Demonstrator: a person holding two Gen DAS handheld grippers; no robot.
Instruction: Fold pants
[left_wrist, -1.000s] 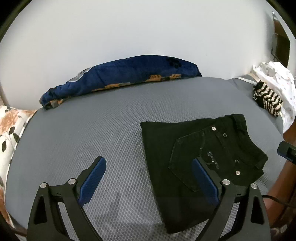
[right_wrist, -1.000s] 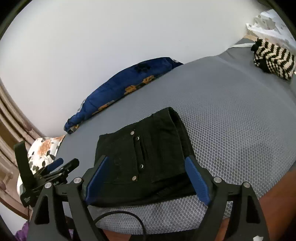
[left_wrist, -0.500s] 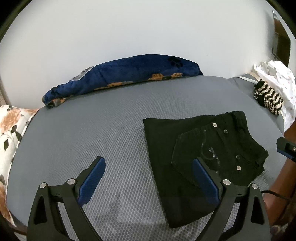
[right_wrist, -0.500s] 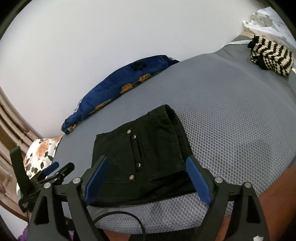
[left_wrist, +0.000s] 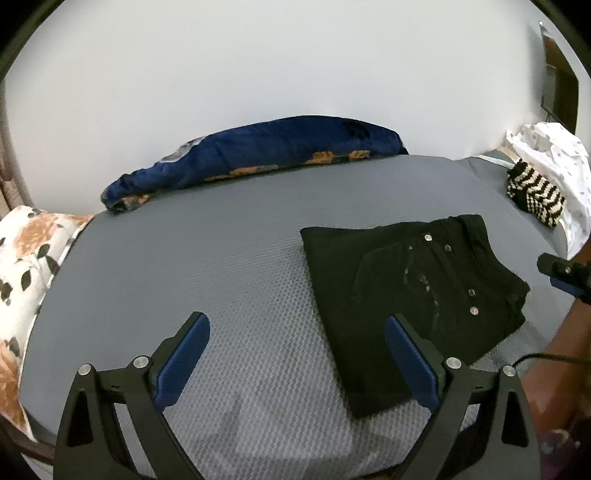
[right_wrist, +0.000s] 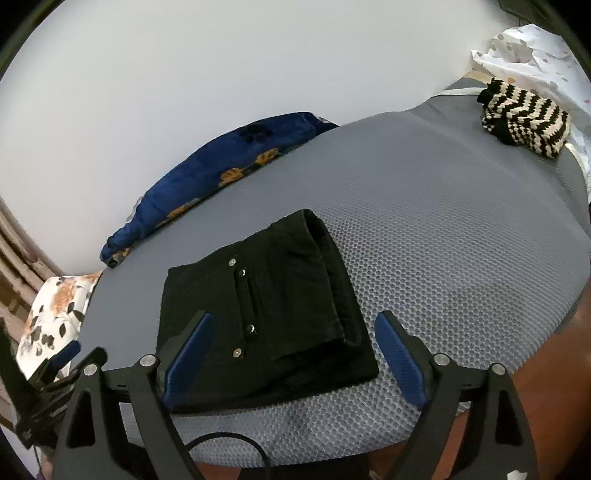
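The black pants (left_wrist: 402, 295) lie folded into a compact rectangle on the grey mattress (left_wrist: 221, 266), pocket and metal rivets facing up. They also show in the right wrist view (right_wrist: 266, 306). My left gripper (left_wrist: 295, 354) is open and empty, held above the mattress just left of the pants. My right gripper (right_wrist: 291, 354) is open and empty, hovering over the near edge of the pants. The left gripper's tip shows at the lower left of the right wrist view (right_wrist: 55, 365).
A dark blue floral blanket (left_wrist: 251, 155) lies along the white wall at the back. A floral pillow (left_wrist: 26, 251) sits at the left. A black-and-white striped knit item (right_wrist: 524, 114) and white cloth (right_wrist: 535, 44) lie at the far right. The bed's wooden edge (right_wrist: 546, 350) is near.
Both grippers have drawn back and up slightly from the folded pants, which now look a little farther away. Both stay open and the pants have not moved.
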